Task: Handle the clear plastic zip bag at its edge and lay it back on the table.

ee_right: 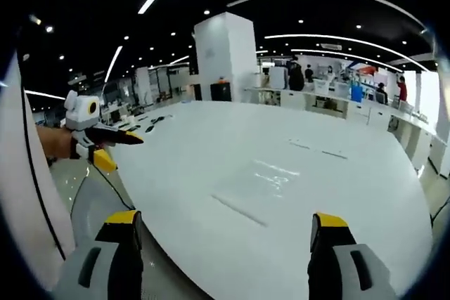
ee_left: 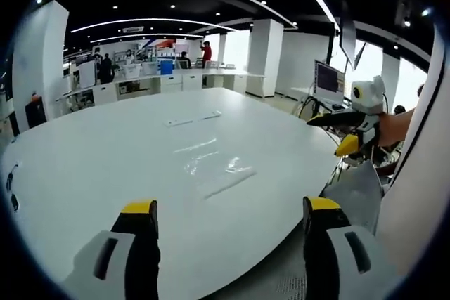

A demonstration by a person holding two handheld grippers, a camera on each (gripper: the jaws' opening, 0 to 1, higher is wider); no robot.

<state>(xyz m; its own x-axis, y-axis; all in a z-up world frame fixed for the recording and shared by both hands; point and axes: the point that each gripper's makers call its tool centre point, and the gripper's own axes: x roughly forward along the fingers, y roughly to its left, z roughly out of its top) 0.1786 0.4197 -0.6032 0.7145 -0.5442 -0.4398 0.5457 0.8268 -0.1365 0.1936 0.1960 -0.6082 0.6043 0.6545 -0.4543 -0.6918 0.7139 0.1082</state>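
White table [ee_left: 105,152]: clear zip bag [ee_left: 214,166] flat, zip edge nearest; both grippers [ee_left: 228,226] [ee_right: 225,237] wide.

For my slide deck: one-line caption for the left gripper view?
Open left claw faces a clear zip bag lying flat on the white table.

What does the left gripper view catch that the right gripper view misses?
Left gripper view: a lit monitor on a desk past the table's far side, and the right gripper coming in from the right with a hand behind it.

Right gripper view: the left gripper coming in from the left, and a dark cabinet at the foot of a white pillar.

Both: the white table, the clear zip bag lying flat on it untouched, open jaws, and ceiling light strips.
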